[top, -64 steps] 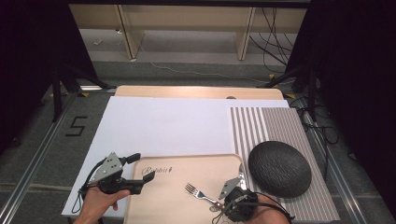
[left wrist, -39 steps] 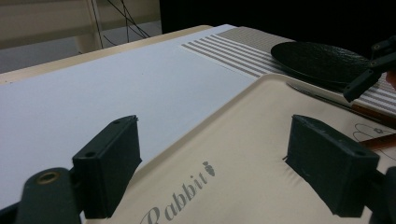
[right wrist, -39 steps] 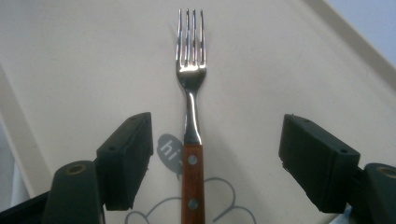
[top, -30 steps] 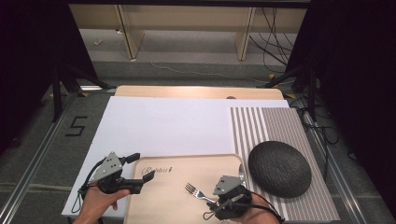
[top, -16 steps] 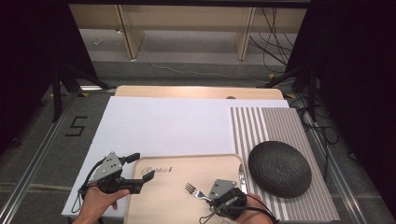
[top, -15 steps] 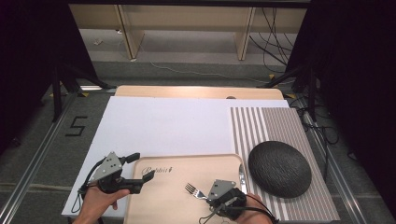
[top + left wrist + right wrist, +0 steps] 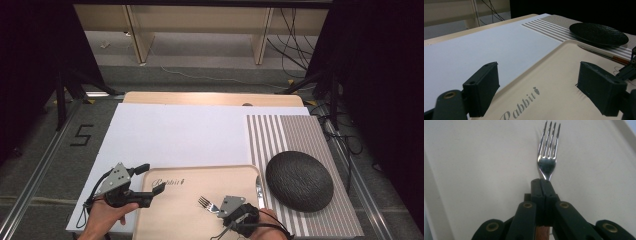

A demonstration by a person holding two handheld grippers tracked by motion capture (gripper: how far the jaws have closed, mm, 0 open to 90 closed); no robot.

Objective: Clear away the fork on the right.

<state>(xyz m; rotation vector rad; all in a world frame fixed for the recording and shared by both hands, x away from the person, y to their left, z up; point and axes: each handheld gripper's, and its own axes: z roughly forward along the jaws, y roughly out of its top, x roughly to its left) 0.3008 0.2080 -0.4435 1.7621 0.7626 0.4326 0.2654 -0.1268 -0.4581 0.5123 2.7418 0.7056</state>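
Note:
A steel fork (image 7: pixel 204 202) with a wooden handle lies over the beige tray (image 7: pixel 175 220), tines pointing far-left. My right gripper (image 7: pixel 223 208) is shut on its neck just behind the tines. In the right gripper view the jaws (image 7: pixel 545 186) pinch the fork (image 7: pixel 548 147), and the wooden handle (image 7: pixel 541 233) shows beneath them. Whether the fork is off the tray I cannot tell. My left gripper (image 7: pixel 149 180) stands open at the tray's left rim, with only the tray (image 7: pixel 554 75) between its jaws (image 7: pixel 541 87).
A black plate (image 7: pixel 299 180) sits on a striped placemat (image 7: pixel 295 135) right of the tray. A knife (image 7: pixel 259 186) lies along the tray's right rim. A white sheet (image 7: pixel 175 135) covers the table behind the tray. The plate (image 7: pixel 599 33) and knife (image 7: pixel 604 53) appear beyond the left jaws.
My right gripper has shifted left along the fork toward its tines; the tines stay about where they were. The left gripper has not moved.

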